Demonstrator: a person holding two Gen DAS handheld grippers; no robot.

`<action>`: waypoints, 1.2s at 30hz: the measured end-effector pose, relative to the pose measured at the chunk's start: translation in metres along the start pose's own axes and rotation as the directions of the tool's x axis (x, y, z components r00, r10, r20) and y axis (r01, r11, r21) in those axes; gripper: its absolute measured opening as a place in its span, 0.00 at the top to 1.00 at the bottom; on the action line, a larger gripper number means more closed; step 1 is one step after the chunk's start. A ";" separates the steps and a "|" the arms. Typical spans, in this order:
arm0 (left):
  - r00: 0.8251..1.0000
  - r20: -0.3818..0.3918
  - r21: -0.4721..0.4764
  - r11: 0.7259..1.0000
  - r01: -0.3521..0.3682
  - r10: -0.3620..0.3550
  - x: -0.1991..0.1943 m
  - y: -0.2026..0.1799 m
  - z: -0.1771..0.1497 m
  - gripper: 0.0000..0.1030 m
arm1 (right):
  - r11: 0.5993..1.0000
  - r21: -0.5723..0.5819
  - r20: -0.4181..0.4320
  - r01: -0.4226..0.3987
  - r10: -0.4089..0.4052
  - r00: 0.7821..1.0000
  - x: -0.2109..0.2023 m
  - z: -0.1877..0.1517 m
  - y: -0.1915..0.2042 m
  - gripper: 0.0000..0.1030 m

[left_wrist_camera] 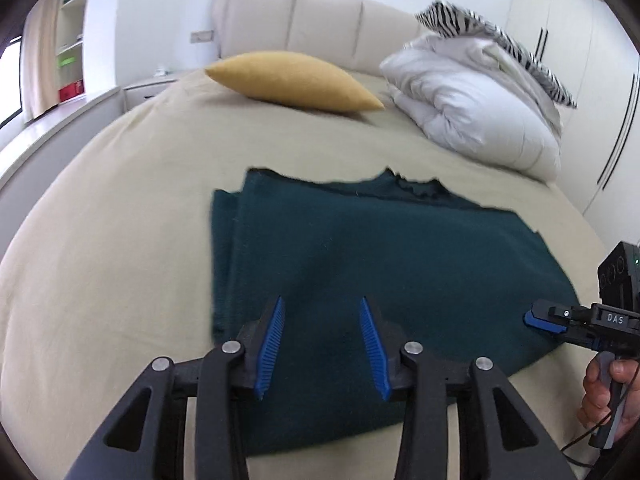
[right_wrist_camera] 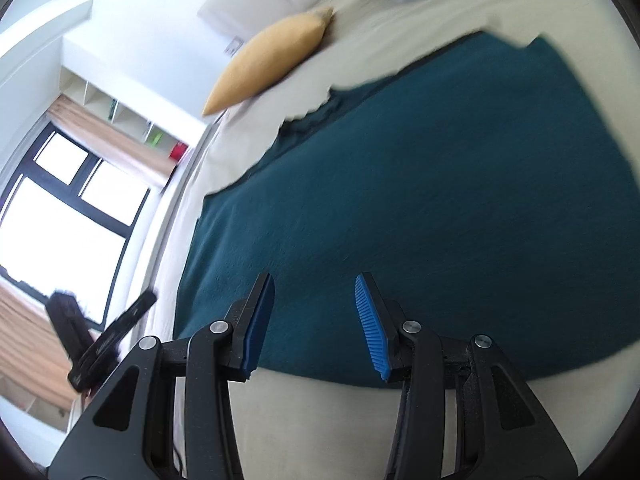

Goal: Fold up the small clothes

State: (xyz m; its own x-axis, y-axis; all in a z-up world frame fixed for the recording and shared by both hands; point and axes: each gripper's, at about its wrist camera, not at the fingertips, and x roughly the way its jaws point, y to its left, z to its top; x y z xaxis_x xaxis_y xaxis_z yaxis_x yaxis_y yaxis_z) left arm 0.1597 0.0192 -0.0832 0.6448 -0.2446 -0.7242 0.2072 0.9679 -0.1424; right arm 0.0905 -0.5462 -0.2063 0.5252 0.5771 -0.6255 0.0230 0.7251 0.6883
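Dark teal garment (left_wrist_camera: 360,264) lies folded flat on the beige bed (left_wrist_camera: 120,220), layered edges at its far side. Left gripper (left_wrist_camera: 322,344): jaws spread, nothing between them, hovering over the near edge of the cloth. Right gripper (right_wrist_camera: 314,320): jaws likewise spread and empty (above the garment's near edge). Yellow pillow (left_wrist_camera: 292,80) and white duvet (left_wrist_camera: 480,112) sit by the headboard.

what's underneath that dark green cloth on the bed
The dark green cloth lies on the beige bed sheet, which shows all around it. At its left edge a folded lower layer peeks out. Anything else beneath is covered.
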 end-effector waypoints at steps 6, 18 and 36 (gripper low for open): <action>0.997 -0.077 0.022 1.000 0.012 -0.010 0.023 0.010 -0.022 0.63 | 0.996 0.078 0.053 -0.035 0.031 0.998 -0.027 -0.001 -0.048 0.67; 0.989 -0.014 0.079 0.986 0.147 -0.146 -0.016 -0.040 -0.019 0.46 | 0.984 0.148 0.167 -0.099 0.074 0.983 -0.079 -0.017 -0.037 0.69; 0.975 0.070 -0.342 0.913 0.220 -0.209 -0.056 0.107 -0.040 0.34 | 0.953 0.304 0.281 -0.009 -0.081 0.956 -0.140 -0.018 -0.115 0.49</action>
State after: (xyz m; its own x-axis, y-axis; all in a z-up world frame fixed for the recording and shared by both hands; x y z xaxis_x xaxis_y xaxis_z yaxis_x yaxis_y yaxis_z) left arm 0.1166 0.1388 -0.0849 0.6373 -0.4450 -0.6291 0.0797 0.8501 -0.5206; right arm -0.0008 -0.7034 -0.2045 0.7391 0.3881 -0.5506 0.2757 0.5715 0.7729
